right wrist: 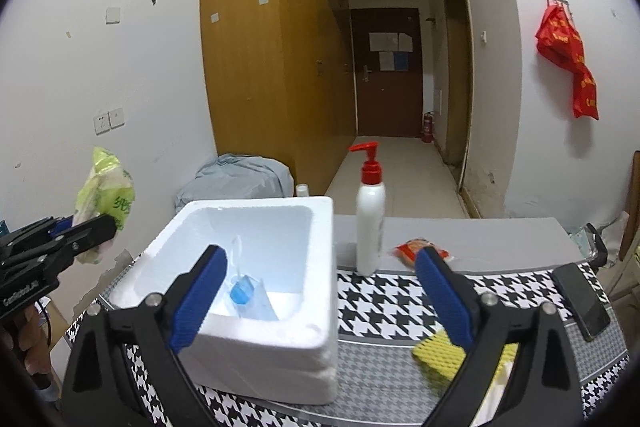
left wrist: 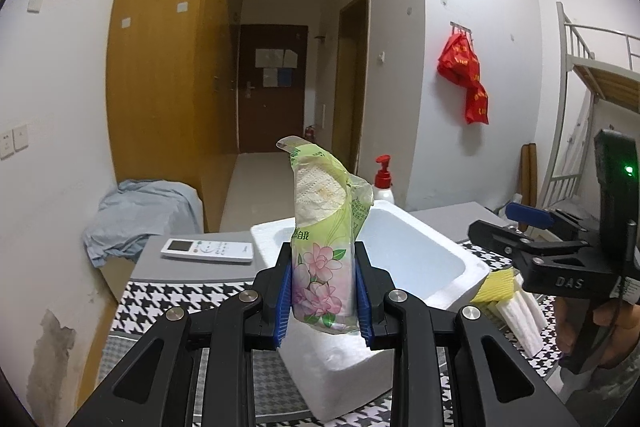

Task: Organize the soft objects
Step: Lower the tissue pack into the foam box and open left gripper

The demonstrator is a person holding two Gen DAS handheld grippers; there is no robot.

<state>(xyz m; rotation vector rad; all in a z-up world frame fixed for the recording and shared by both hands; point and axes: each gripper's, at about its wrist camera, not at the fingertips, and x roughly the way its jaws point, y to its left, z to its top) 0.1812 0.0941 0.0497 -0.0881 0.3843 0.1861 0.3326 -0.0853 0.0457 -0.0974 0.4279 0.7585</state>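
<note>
My left gripper is shut on a green floral tissue pack and holds it upright above the near corner of a white foam box. From the right wrist view the pack hangs left of the box. My right gripper is open and empty, above the box's right side. A clear pouch with a blue item lies inside the box. A yellow foam net lies under my right finger. It also shows in the left wrist view beside white foam pieces.
A white pump bottle stands right of the box. A red snack packet and a black phone lie on the houndstooth cloth. A remote control lies behind the box. Blue cloth sits by the wall.
</note>
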